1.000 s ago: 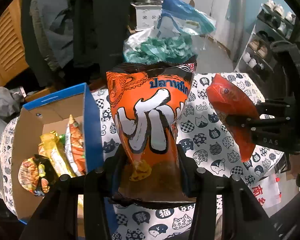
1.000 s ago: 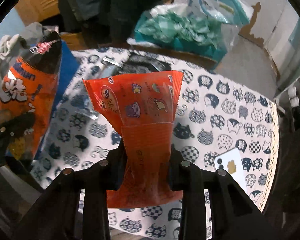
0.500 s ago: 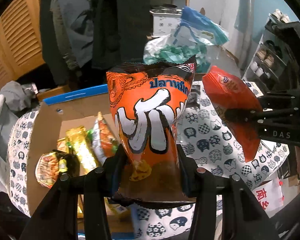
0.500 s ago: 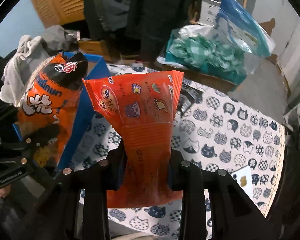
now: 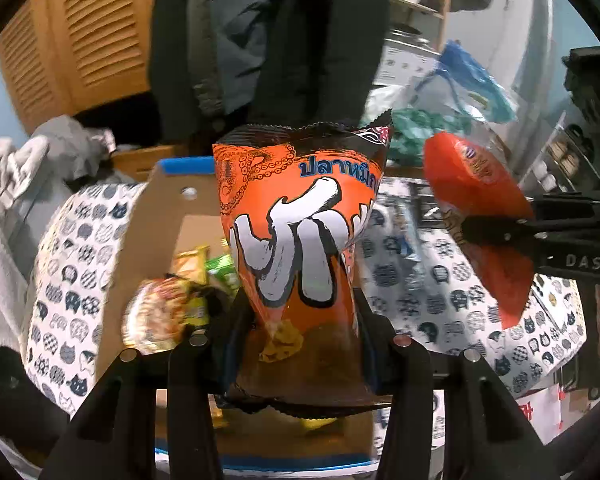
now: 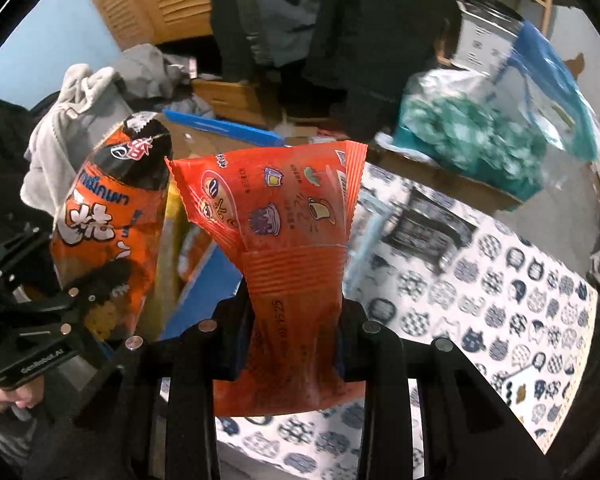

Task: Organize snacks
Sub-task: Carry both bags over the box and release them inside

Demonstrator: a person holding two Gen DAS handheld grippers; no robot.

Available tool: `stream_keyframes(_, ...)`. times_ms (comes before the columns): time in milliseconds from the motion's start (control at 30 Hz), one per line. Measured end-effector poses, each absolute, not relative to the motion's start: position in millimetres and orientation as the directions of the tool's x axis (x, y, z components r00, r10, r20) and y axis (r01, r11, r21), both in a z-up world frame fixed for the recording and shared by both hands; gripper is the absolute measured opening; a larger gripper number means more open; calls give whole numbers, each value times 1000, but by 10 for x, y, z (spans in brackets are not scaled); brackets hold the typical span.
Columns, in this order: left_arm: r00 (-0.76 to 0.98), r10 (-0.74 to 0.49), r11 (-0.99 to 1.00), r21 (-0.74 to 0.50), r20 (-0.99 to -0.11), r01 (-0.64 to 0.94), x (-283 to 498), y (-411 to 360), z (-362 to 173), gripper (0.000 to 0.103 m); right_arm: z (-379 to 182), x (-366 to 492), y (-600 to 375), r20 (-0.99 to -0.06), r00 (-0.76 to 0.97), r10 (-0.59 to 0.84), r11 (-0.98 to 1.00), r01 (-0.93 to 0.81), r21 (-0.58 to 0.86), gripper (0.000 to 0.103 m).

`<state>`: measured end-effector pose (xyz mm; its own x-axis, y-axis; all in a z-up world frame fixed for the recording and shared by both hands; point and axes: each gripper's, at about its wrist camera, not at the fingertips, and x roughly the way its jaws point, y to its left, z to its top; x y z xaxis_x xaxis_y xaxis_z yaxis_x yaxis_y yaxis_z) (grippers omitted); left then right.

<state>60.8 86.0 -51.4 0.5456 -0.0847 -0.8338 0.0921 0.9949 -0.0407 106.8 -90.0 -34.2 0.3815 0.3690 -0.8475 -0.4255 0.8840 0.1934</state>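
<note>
Since the earlier frames, both held packets have been carried leftward, so that the orange squid-snack bag [image 5: 300,236] is now seen over the open cardboard box [image 5: 156,216] rather than beside it. The bag is clamped near its dark lower end by the left hand-held gripper [image 5: 300,332]; it is held upright, puffed, with white lettering, blue Thai script and a black serrated top. A flat red-orange packet [image 6: 284,264], printed with small cup and cake drawings, is pinched at its ribbed lower half by the right hand-held gripper [image 6: 294,340], above the cat-patterned desk [image 6: 500,300]. Several snack packets [image 5: 168,308] are seen lying inside the box
</note>
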Motion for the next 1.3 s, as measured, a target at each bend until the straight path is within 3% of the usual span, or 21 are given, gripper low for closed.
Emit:
stream_keyframes(600,508,5,996,-41,-861,-80,666,1763,-804,48,-402,1295,267,-848,304,435,822,-519,235,31)
stream_keyframes(1167,486,11,995,-37,-874,-90,665,1810,-913,51,-756,1297,639,-883,245,400,809,-547,215,31)
stream_keyframes(1300,488,21,996,-24,-873,-85,657,1765,-886,53,-748,1284,610,-877,233,421,800,-550,239,38)
